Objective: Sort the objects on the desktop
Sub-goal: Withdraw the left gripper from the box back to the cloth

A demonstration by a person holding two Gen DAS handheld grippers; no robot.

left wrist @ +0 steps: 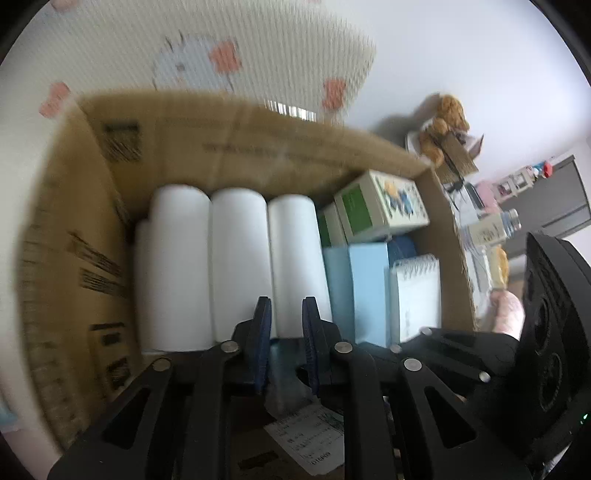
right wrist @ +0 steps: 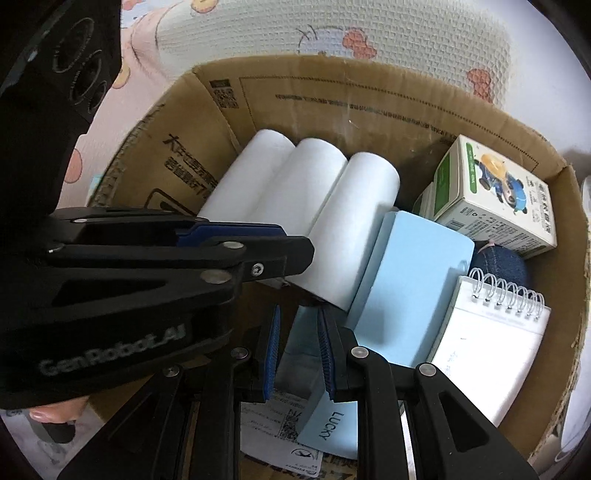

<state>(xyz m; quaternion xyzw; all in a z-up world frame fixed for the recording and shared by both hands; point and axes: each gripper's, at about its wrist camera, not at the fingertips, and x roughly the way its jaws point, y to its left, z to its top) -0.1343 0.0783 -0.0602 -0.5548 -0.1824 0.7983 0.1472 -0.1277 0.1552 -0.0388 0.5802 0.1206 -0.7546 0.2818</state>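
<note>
Both grippers reach into an open cardboard box (left wrist: 74,229) (right wrist: 332,92). Three white paper rolls (left wrist: 236,258) (right wrist: 321,206) lie side by side inside. Beside them stand light blue boxes (left wrist: 365,284) (right wrist: 410,280), a spiral notepad (left wrist: 415,295) (right wrist: 487,339) and a green-and-white carton (left wrist: 384,203) (right wrist: 498,206). My left gripper (left wrist: 286,321) is narrowly open and empty in front of the rolls; it shows from the side in the right wrist view (right wrist: 236,236). My right gripper (right wrist: 297,350) is closed on a light blue box marked LUCKY (right wrist: 325,421).
A printed slip (left wrist: 306,435) (right wrist: 273,432) lies on the box floor. A dark blue denim object (right wrist: 498,266) sits behind the notepad. Outside the box to the right are a teddy bear (left wrist: 443,125) and a bottle (left wrist: 491,229). A patterned cloth (right wrist: 369,29) lies beyond the box.
</note>
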